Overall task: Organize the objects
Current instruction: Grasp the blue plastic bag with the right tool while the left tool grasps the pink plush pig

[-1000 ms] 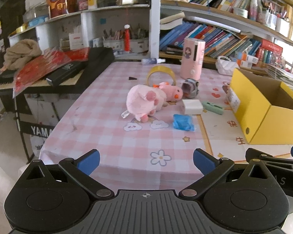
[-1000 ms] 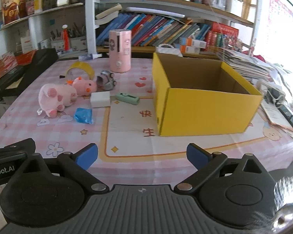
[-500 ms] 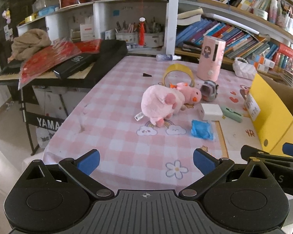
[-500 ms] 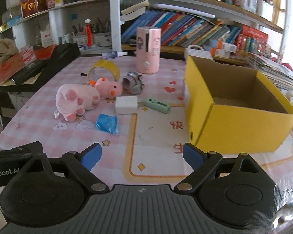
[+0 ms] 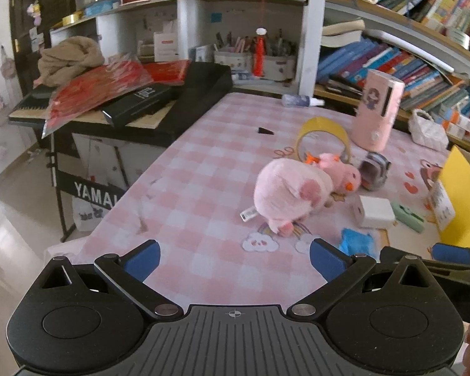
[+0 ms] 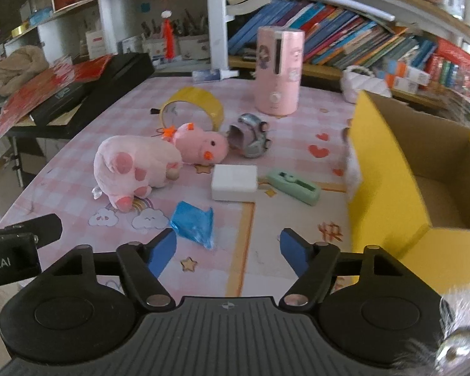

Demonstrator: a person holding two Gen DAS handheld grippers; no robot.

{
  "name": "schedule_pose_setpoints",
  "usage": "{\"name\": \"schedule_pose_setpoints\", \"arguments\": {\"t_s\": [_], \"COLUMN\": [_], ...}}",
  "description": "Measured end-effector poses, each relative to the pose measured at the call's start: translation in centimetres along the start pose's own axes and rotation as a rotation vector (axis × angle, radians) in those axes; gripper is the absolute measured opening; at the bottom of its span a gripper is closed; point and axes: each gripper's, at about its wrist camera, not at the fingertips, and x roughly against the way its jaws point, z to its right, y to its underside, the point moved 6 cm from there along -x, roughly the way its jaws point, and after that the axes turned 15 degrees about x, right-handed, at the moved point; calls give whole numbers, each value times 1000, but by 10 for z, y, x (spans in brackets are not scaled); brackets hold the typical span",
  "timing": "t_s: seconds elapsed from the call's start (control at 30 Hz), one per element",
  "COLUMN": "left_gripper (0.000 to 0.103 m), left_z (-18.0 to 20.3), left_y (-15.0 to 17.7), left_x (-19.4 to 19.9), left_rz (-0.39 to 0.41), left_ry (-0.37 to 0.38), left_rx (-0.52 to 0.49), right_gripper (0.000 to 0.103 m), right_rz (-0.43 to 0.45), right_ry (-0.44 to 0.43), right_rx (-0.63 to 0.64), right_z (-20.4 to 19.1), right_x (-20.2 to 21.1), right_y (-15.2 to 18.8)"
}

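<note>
Loose objects lie on the pink checked tablecloth (image 5: pixel 203 181): a big pink plush pig (image 6: pixel 134 166) (image 5: pixel 288 194), a small pink plush pig (image 6: pixel 203 145), a yellow tape roll (image 6: pixel 192 105), a grey toy (image 6: pixel 249 134), a white box (image 6: pixel 234 181), a green case (image 6: pixel 294 186), a blue packet (image 6: pixel 192 222) and a pink cylinder (image 6: pixel 279 72). An open yellow cardboard box (image 6: pixel 391 169) stands at the right. My left gripper (image 5: pixel 235 258) is open and empty, short of the big pig. My right gripper (image 6: pixel 227 247) is open and empty, just behind the blue packet.
A black keyboard stand (image 5: pixel 134 116) with red bags stands off the table's left edge. Bookshelves (image 6: pixel 344 40) run along the back. A small white bag (image 6: pixel 363 83) and a small bottle (image 5: pixel 300 100) lie at the table's far side.
Both grippers have moved forward and leftward toward the objects. The plush pigs and blue packet now sit closer, and the yellow box has shifted to the right of both views.
</note>
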Motion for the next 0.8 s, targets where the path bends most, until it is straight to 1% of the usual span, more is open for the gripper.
{"name": "schedule_pose_setpoints", "arguments": {"t_s": [0.07, 0.13, 0.33, 0.43, 0.5, 0.57, 0.6, 0.63, 0.7, 0.8], "left_gripper": [102, 102, 102, 102, 102, 102, 102, 102, 102, 102], "left_z": [-2, -2, -5, -4, -1, 4, 8, 10, 18, 34], "left_y": [-4, -8, -18, -23, -25, -28, -29, -30, -32, -36], "left_x": [-4, -7, -17, -20, -23, -27, -29, -31, -37, -47], "left_rz": [6, 8, 19, 23, 28, 29, 27, 25, 18, 10], "left_ry": [-7, -14, -39, -36, -29, -19, -10, -4, 20, 55], "left_rx": [13, 22, 36, 44, 44, 40, 35, 33, 26, 16], "right_gripper": [65, 63, 63, 63, 60, 50, 44, 41, 39, 39], "right_rz": [-7, -21, -58, -79, -99, -106, -96, -92, -82, -52], "right_ry": [-22, -43, -96, -111, -126, -142, -145, -159, -171, -163], "right_rx": [12, 31, 83, 101, 103, 106, 114, 119, 115, 127], "right_z": [-3, -6, -20, -23, -23, -22, -22, -21, -16, -4], "right_x": [-10, -22, -55, -70, -79, -84, -85, -85, -82, -73], "right_y": [-4, -8, -17, -16, -15, -14, -15, -16, -18, -24]}}
